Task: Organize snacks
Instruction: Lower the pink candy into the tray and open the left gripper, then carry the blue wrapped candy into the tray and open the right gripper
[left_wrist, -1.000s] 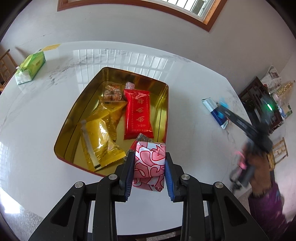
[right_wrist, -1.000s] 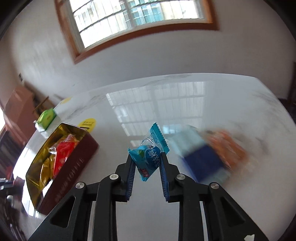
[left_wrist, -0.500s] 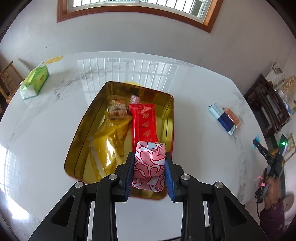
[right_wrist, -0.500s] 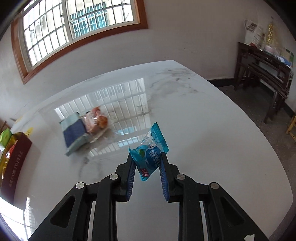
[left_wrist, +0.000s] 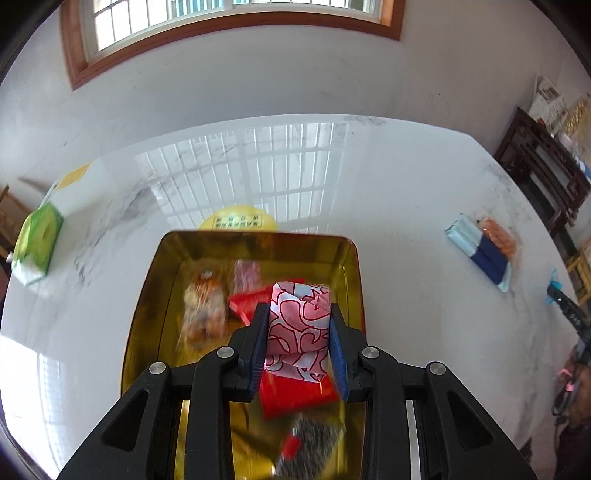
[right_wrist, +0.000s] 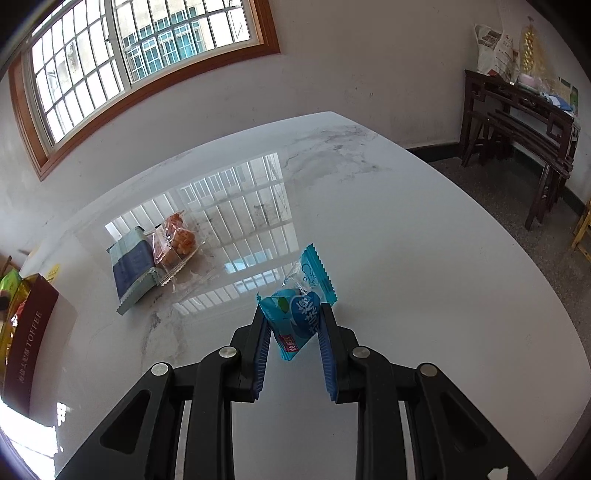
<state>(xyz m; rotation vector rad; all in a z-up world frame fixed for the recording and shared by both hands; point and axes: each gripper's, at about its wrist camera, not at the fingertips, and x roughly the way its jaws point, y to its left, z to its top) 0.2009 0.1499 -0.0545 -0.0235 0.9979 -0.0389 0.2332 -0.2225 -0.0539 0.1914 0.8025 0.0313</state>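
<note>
Gold tin (left_wrist: 151, 295) beside green box (left_wrist: 37, 240)

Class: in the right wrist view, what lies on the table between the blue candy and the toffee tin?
Two snack packs, side by side, in the right wrist view.

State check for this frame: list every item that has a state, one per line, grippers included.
left gripper: shut on pink-patterned snack, above tin
pink-patterned snack: held, not yet released
gold tin: open, holding several snacks
right gripper: shut on blue candy packet
blue candy packet: held above table
blue wafer pack: lying on table
</note>
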